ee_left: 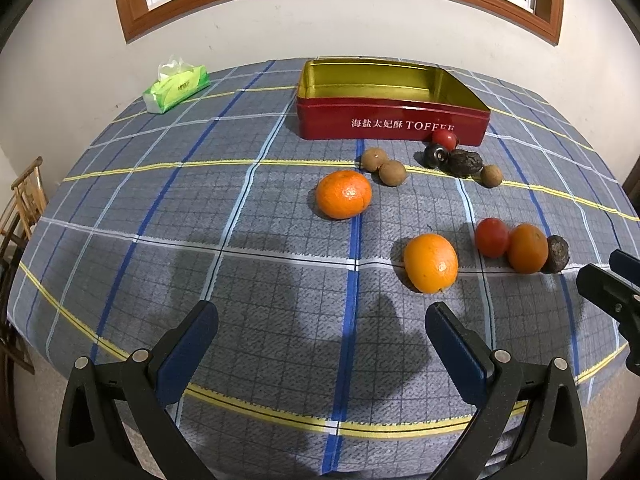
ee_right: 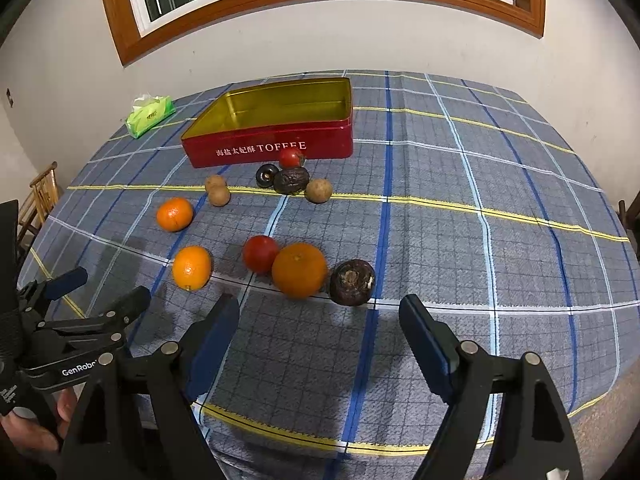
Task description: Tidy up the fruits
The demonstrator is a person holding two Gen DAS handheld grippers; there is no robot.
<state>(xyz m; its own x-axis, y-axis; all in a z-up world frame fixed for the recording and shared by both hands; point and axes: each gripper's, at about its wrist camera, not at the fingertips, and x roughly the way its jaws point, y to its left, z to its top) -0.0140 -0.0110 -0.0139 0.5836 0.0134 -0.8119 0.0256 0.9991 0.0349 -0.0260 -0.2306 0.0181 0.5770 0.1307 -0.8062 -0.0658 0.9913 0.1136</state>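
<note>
Both tongs released, left point(ee_left: 322, 316) and right point(ee_right: 320, 308); orange point(ee_right: 299, 270) nearest the toffee tin's point(ee_right: 272, 148) front looks round, firm, roll-prone: grip across its middle, gently.

left gripper point(ee_left: 322, 316): jaws wide, empty | 3 oranges point(ee_left: 343, 194) loose on tablecloth point(ee_left: 160, 240) | toffee tin point(ee_left: 390, 122): empty

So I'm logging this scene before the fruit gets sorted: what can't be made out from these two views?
- Red tin: last letters of TOFFEE hidden by a small tomato, left wrist view.
- Tin floor nearest the camera: hidden by its front wall, both views.
- Right gripper: mostly cut off at the left wrist view's edge.
- Tissue pack: print too small to read.
- Dark wrinkled fruit: kind unclear.
</note>
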